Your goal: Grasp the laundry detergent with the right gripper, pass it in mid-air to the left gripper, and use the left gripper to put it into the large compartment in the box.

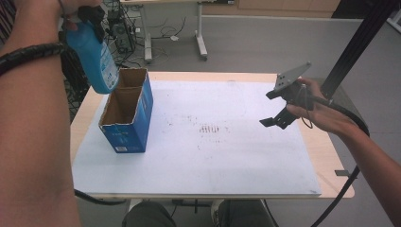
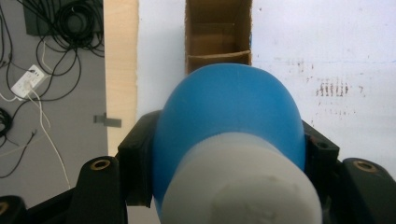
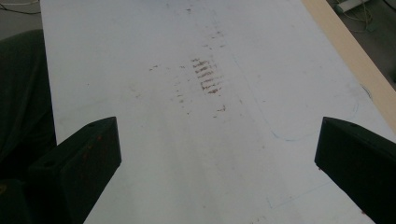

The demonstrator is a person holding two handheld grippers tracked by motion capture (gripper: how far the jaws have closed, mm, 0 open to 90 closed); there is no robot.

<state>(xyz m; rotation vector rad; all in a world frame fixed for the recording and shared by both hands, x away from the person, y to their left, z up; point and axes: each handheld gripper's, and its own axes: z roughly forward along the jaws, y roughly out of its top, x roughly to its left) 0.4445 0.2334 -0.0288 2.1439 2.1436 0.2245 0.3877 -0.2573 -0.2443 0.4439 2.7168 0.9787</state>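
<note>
Bottle [image 1: 97, 61]: we hold it above the open cardboard box [image 1: 127, 113]; rigid, smooth plastic, likely slippery.
Left gripper [image 2: 229, 154]: we clamp its shoulder just below the white cap [image 2: 243, 186].
Right gripper [image 1: 279, 108]: jaws apart, empty, over the white mat [image 1: 213, 156].

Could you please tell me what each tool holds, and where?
The left tool grips a blue bottle just below its white cap; the right tool holds nothing.
</note>
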